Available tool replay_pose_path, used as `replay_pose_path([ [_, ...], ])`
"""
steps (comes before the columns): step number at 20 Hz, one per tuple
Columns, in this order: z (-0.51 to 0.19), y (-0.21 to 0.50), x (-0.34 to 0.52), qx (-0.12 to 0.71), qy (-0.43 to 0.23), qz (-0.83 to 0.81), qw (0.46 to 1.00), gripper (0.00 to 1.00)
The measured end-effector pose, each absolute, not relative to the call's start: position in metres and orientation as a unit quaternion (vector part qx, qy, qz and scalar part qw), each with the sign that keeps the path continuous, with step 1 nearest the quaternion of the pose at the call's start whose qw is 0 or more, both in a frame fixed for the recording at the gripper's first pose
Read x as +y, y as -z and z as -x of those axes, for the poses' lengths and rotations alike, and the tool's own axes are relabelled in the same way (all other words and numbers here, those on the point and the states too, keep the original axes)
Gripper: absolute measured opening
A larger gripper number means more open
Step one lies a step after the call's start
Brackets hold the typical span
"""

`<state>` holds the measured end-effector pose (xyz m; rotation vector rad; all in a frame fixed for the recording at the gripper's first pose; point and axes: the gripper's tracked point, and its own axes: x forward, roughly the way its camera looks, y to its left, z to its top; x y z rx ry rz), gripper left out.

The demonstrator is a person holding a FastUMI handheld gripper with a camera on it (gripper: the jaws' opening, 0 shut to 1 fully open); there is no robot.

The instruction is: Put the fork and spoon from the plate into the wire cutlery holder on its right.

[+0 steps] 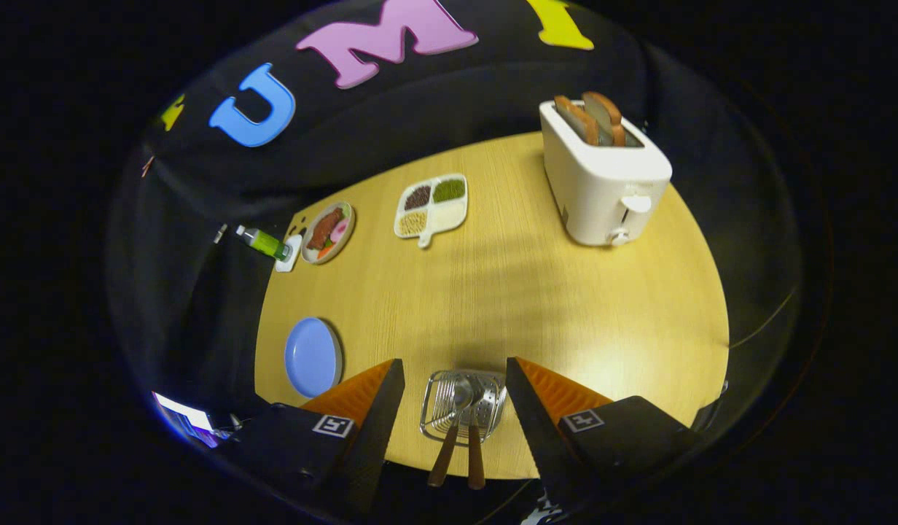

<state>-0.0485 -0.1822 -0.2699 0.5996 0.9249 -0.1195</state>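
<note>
Claw (455, 379) hangs above the wire cutlery holder (462, 408), fingers apart, gripping nothing.

Light wooden table (536, 306) with rounded edge, black cloth wall (391, 124) behind, soft glare on tabletop near right

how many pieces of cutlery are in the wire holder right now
2: a fork and a spoon lie side by side in the wire holder, between the open gripper's fingers, handles sticking out.

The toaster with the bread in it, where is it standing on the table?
The white toaster stands at the table's far right, well beyond the open jaws, to the right of the divided snack tray.
</note>
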Motion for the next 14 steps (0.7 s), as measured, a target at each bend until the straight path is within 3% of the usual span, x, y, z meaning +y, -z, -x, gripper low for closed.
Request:
replay_pose_path([
  [2, 0.044, 0.243, -0.199, 0.369, 0.065, -0.237, 0.896, 0.93],
  [5, 0.049, 0.202, -0.222, 0.287, 0.082, -0.171, 0.939, 0.94],
  [14, 0.071, 0.083, -0.288, 0.096, 0.137, -0.12, 0.979, 0.97],
])
